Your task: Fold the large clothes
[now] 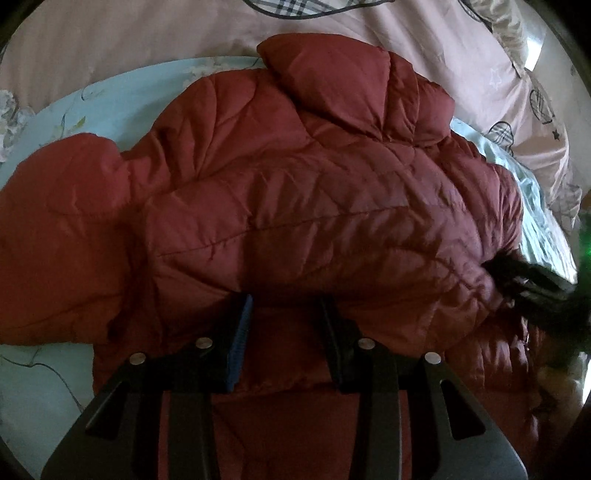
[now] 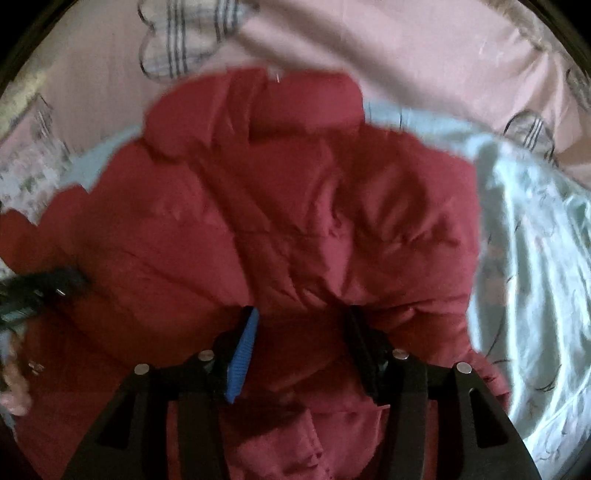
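A dark red quilted puffer jacket [image 1: 295,192] lies spread on a light blue floral sheet [image 1: 48,387], its hood at the far end. My left gripper [image 1: 286,299] has its fingers apart, tips tucked under a raised fold of the jacket's near part. The right gripper shows at the right edge of the left wrist view [image 1: 532,284] against the jacket's side. In the right wrist view the jacket [image 2: 295,206] fills the middle, blurred. My right gripper [image 2: 303,310] has its fingers apart with red fabric bulging over the tips. The left gripper [image 2: 48,288] appears at the left edge.
A pink duvet [image 1: 129,33] with plaid heart patches lies beyond the jacket, seen also in the right wrist view [image 2: 406,48]. The blue sheet [image 2: 535,258] is rumpled to the right of the jacket.
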